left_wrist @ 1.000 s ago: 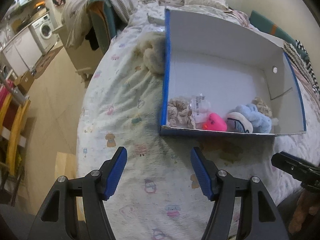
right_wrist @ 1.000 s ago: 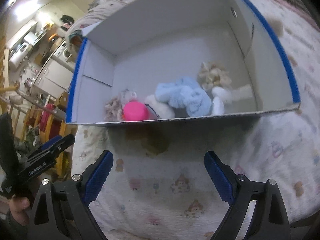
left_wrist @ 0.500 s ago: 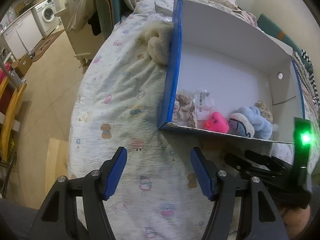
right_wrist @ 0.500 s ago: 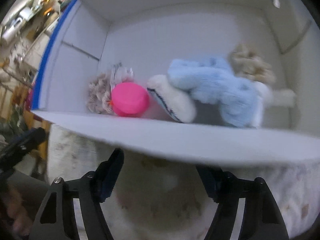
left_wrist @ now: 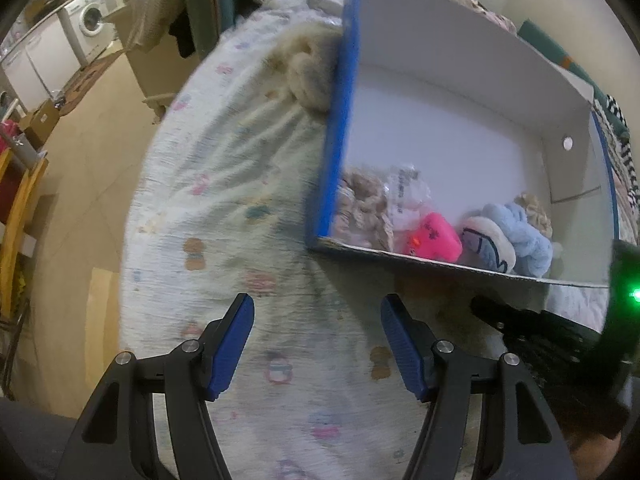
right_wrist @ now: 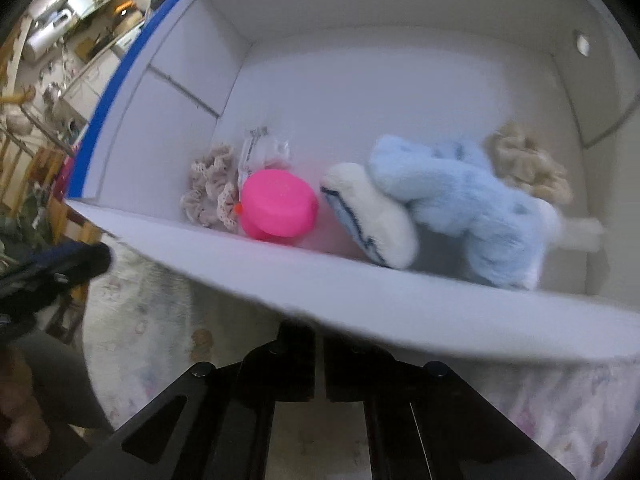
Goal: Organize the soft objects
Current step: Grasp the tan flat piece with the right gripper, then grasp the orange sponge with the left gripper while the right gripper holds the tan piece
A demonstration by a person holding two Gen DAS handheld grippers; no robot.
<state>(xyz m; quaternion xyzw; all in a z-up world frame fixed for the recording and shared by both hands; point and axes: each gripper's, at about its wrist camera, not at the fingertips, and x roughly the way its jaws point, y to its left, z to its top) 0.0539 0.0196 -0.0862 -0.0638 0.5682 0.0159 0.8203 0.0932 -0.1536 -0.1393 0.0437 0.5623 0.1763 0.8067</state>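
- Now right gripper (right_wrist: 318,344) jaws closed, apparently empty, just under the box's (right_wrist: 400,304) near wall; a second ago they were wide open.
- Left gripper (left_wrist: 316,340) open, empty, over bedspread (left_wrist: 224,184).
- Blue plush (right_wrist: 460,196) inside box, near right; likely box gets moved.

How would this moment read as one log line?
left gripper: open, over bedspread | right gripper: shut, at box front wall | blue plush: in box

Home bedroom w/ adjoining laundry/kitchen area: printed bedsheet (left_wrist: 224,208), pillows, washing machine (left_wrist: 91,20), white cabinets, wood floor.
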